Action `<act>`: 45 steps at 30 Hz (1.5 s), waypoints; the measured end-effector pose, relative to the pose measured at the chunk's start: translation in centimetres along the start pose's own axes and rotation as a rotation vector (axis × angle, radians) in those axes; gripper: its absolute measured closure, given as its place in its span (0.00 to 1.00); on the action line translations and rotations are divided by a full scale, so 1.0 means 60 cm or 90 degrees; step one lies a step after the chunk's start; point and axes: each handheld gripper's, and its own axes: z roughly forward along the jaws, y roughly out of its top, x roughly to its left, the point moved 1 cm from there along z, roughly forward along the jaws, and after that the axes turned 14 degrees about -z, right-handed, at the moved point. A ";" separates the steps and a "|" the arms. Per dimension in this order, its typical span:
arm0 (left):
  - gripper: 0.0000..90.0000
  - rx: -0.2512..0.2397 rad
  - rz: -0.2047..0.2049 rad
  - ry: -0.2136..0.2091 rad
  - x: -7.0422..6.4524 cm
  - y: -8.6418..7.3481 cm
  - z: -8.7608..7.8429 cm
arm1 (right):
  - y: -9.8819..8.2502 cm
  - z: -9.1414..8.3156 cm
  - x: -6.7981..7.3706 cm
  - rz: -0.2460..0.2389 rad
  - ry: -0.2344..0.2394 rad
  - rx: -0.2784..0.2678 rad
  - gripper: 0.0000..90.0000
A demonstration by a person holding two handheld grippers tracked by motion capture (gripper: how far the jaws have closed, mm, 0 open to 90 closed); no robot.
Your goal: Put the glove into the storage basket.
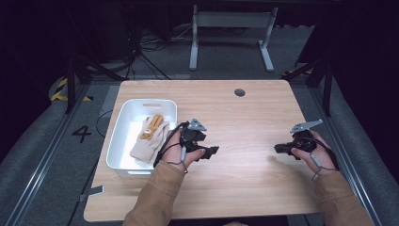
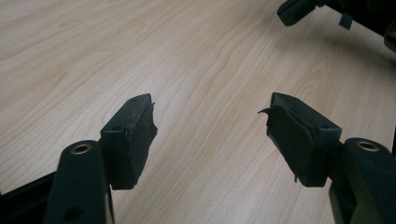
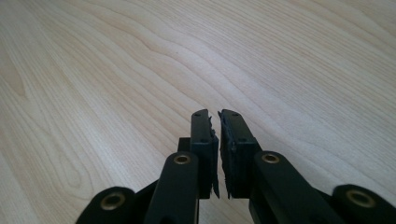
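**Inspector:** State the condition of both tools at inspection.

**Operator:** My left gripper (image 1: 212, 151) was released, its 2 jaws standing well apart over bare wood with nothing between them. My right gripper (image 1: 278, 148) was clenched, the pads all but touching and nothing held. Both hovered low over the table (image 1: 244, 117), pointing toward each other across its middle.

**Inspector:** Location of the work items?

**Operator:** The gloves (image 1: 149, 138) lay in the white bin (image 1: 123, 123) at the table's left side, just beside my left hand (image 1: 181, 150). I counted at least 2: a beige knit one, and 1 with orange fingers lying on top of it. They sat toward the bin's right wall, partly draped against it.

**Inspector:** Step in hand?

**Operator:** By my judgement, neither tool was engaged; the left one stood ready between placing and the next pick, or the sorting was complete. I could not tell which.

**Inspector:** Requirement for the next move?

**Operator:** If more handling was due, the left gripper would need to swing back over the bin's rim, jaws wide, and come down on loose fabric without snagging the wall.
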 end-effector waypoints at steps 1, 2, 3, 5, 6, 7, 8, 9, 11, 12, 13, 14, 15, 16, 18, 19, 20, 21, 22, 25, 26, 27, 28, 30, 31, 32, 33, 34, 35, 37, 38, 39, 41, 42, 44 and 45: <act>0.36 -0.004 -0.005 0.002 0.003 -0.002 0.003 | 0.001 0.002 0.003 -0.007 0.004 0.001 0.94; 0.36 -0.003 -0.004 0.006 0.004 -0.005 0.006 | 0.001 0.002 0.003 -0.007 0.004 0.001 0.94; 0.36 -0.001 0.001 0.005 0.004 -0.007 0.011 | 0.002 0.004 0.004 -0.007 0.005 0.001 0.94; 0.37 0.011 0.013 -0.001 0.004 -0.011 0.020 | 0.002 0.007 0.004 -0.007 0.013 -0.004 0.94; 0.37 0.014 0.019 -0.002 0.004 -0.013 0.023 | 0.001 0.008 0.004 -0.008 0.015 -0.003 0.94; 0.38 0.025 0.027 -0.004 0.003 -0.016 0.033 | 0.000 0.010 0.003 -0.010 0.014 -0.001 0.94; 0.39 0.022 0.033 -0.011 0.003 -0.018 0.038 | 0.000 0.011 0.003 -0.008 0.018 0.000 0.94; 0.39 0.022 0.033 -0.011 0.003 -0.018 0.038 | 0.000 0.011 0.003 -0.008 0.018 0.000 0.94; 0.39 0.031 0.051 -0.016 0.001 -0.022 0.047 | -0.001 0.012 0.003 -0.008 0.017 0.001 0.94; 0.39 0.042 0.063 -0.021 -0.001 -0.024 0.052 | -0.001 0.012 0.003 -0.008 0.018 0.000 0.94; 0.39 0.046 0.069 -0.028 -0.003 -0.028 0.057 | -0.001 0.012 0.003 -0.008 0.021 0.001 0.94; 0.39 0.046 0.069 -0.028 -0.003 -0.028 0.057 | -0.001 0.012 0.003 -0.008 0.021 0.001 0.94; 0.39 0.055 0.077 -0.039 -0.005 -0.031 0.061 | -0.001 0.012 0.003 -0.008 0.020 0.001 0.94; 0.39 0.059 0.079 -0.044 -0.005 -0.033 0.063 | -0.001 0.012 0.002 -0.008 0.020 0.000 0.94; 0.38 0.070 0.084 -0.053 -0.006 -0.039 0.070 | -0.001 0.011 0.002 -0.007 0.020 0.000 0.94; 0.38 0.082 0.092 -0.058 -0.007 -0.044 0.076 | -0.001 0.011 0.003 -0.007 0.020 0.000 0.94; 0.37 0.082 0.092 -0.058 -0.007 -0.044 0.076 | -0.001 0.011 0.003 -0.007 0.020 0.000 0.94; 0.37 0.094 0.103 -0.063 -0.007 -0.050 0.083 | 0.000 0.011 0.003 -0.010 0.020 0.000 0.94; 0.37 0.094 0.103 -0.063 -0.007 -0.050 0.083 | 0.000 0.011 0.003 -0.010 0.020 0.000 0.94; 0.37 0.109 0.115 -0.067 -0.006 -0.060 0.094 | 0.001 0.013 0.004 -0.009 0.021 0.001 0.94; 0.37 0.111 0.115 -0.068 -0.006 -0.063 0.098 | 0.000 0.014 0.004 -0.009 0.021 0.002 0.94; 0.37 0.113 0.113 -0.069 -0.007 -0.066 0.102 | 0.000 0.015 0.004 -0.009 0.022 0.003 0.94; 0.37 0.113 0.114 -0.069 -0.007 -0.068 0.107 | 0.000 0.015 0.004 -0.009 0.022 0.003 0.94; 0.36 0.120 0.116 -0.060 -0.007 -0.072 0.115 | -0.001 0.016 0.004 -0.010 0.023 0.005 0.94; 0.35 0.121 0.114 -0.054 -0.006 -0.074 0.120 | -0.001 0.017 0.004 -0.010 0.024 0.005 0.94; 0.36 0.124 0.109 -0.053 -0.006 -0.077 0.124 | -0.002 0.018 0.004 -0.010 0.025 0.007 0.94; 0.36 0.128 0.108 -0.055 -0.005 -0.079 0.127 | -0.002 0.020 0.004 -0.010 0.025 0.008 0.94; 0.36 0.119 0.108 -0.057 -0.005 -0.082 0.131 | -0.002 0.020 0.004 -0.009 0.024 0.008 0.94; 0.35 0.110 0.107 -0.056 -0.006 -0.083 0.133 | -0.003 0.022 0.003 -0.010 0.026 0.009 0.94; 0.34 0.110 0.108 -0.060 -0.008 -0.083 0.135 | -0.005 0.025 0.002 -0.008 0.028 0.011 0.94; 0.33 0.110 0.108 -0.060 -0.008 -0.083 0.135 | -0.005 0.025 0.002 -0.008 0.028 0.011 0.94; 0.33 0.108 0.110 -0.061 -0.009 -0.083 0.136 | -0.006 0.025 0.002 -0.006 0.028 0.012 0.94; 0.31 0.102 0.113 -0.061 -0.010 -0.084 0.138 | -0.007 0.026 0.001 -0.003 0.027 0.014 0.94; 0.31 0.102 0.113 -0.061 -0.010 -0.084 0.138 | -0.007 0.026 0.001 -0.003 0.027 0.013 0.94; 0.30 0.101 0.116 -0.059 -0.011 -0.084 0.139 | -0.007 0.027 0.002 -0.004 0.027 0.013 0.94; 0.30 0.102 0.117 -0.061 -0.013 -0.085 0.139 | -0.007 0.027 0.001 -0.006 0.028 0.014 0.94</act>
